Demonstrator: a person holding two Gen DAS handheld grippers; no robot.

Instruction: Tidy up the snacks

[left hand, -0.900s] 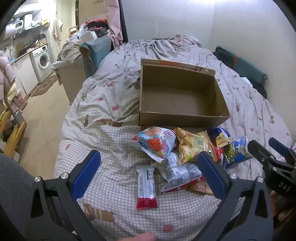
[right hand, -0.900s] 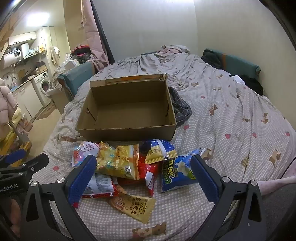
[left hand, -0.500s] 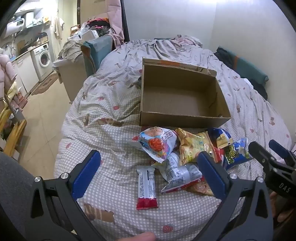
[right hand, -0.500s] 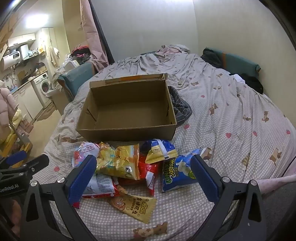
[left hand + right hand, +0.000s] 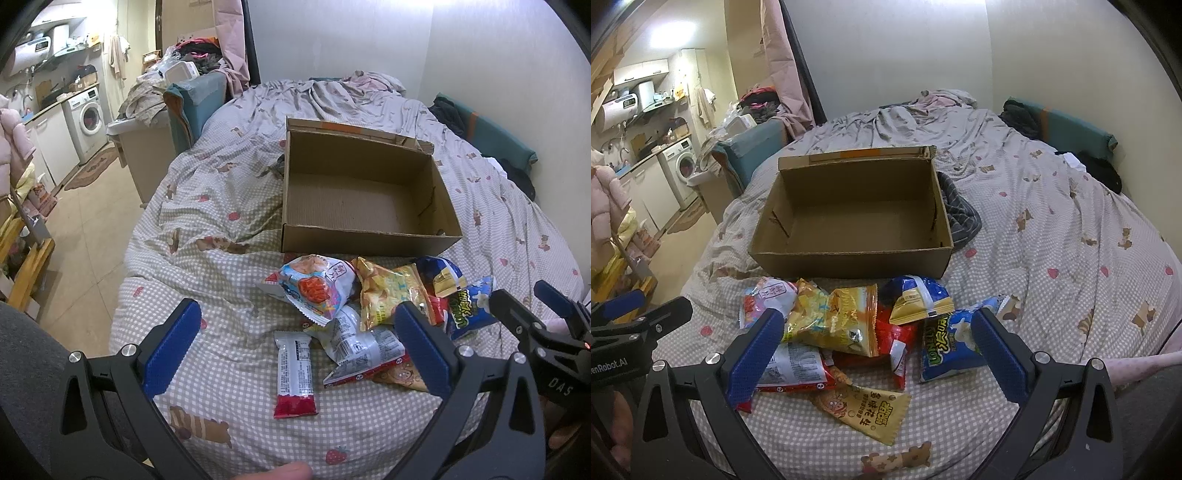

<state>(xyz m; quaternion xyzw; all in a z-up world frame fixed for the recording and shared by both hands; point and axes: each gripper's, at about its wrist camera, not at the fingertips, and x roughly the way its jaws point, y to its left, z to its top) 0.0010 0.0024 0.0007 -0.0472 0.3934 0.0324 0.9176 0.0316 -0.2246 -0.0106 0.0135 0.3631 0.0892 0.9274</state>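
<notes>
From my remote feed: a checked bed cover [image 5: 229,343] printed with bears and strawberries; a washing machine [image 5: 88,118] far left by white cabinets; a teal cushion [image 5: 1075,133] against the wall; striped fabric [image 5: 960,218], possibly clothing, bunched on the bed.

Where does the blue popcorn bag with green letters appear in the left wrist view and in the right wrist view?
Left wrist view: the blue popcorn bag lies at the right end of the snack pile, right of this gripper's right finger.
Right wrist view: the bag lies low and right of centre, just inside this gripper's right finger.
Shared landmark: the open cardboard box, empty, directly behind the pile in both views.
</notes>
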